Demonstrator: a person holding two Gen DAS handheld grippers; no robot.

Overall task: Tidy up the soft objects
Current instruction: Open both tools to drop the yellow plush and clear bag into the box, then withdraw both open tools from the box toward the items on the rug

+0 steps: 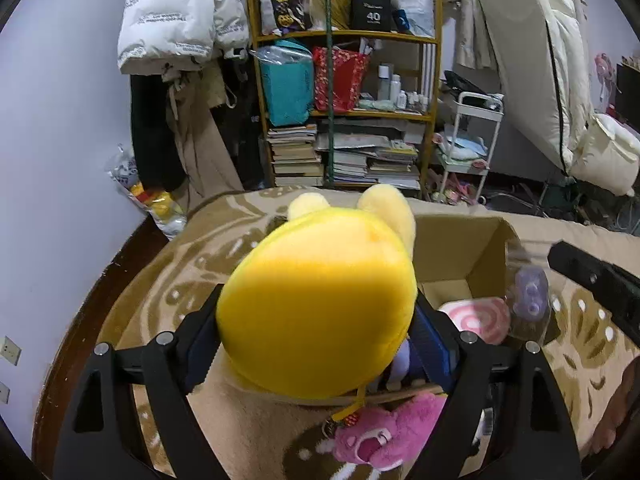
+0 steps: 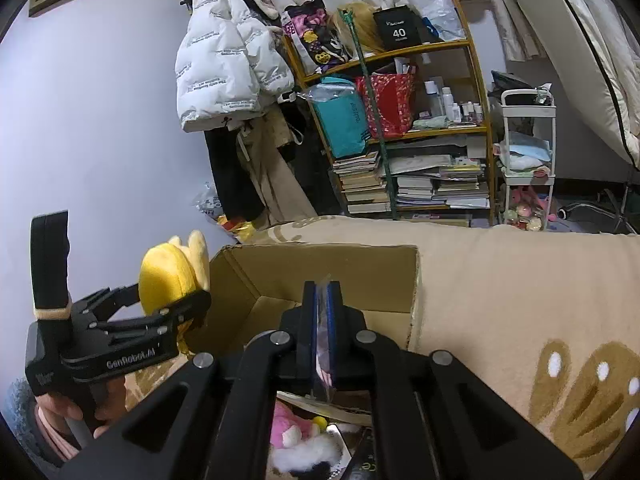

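Observation:
My left gripper (image 1: 316, 332) is shut on a yellow plush toy (image 1: 316, 304) and holds it up beside the left wall of an open cardboard box (image 1: 452, 248). In the right wrist view the left gripper (image 2: 176, 300) with the yellow plush (image 2: 168, 272) is left of the box (image 2: 320, 268). My right gripper (image 2: 323, 312) is shut on a clear plastic packet (image 2: 323, 360) over the box. That packet, with a purple toy (image 1: 530, 292) inside, shows in the left wrist view. A pink swirl cushion (image 1: 476, 320) lies in the box. A pink plush (image 1: 384, 436) lies below.
The box sits on a beige blanket with brown paw prints (image 2: 520, 280). Behind stand a cluttered wooden shelf (image 2: 404, 128), a white puffer jacket (image 2: 224, 68) and a small white cart (image 2: 528, 152). More plush toys (image 2: 304, 440) lie under my right gripper.

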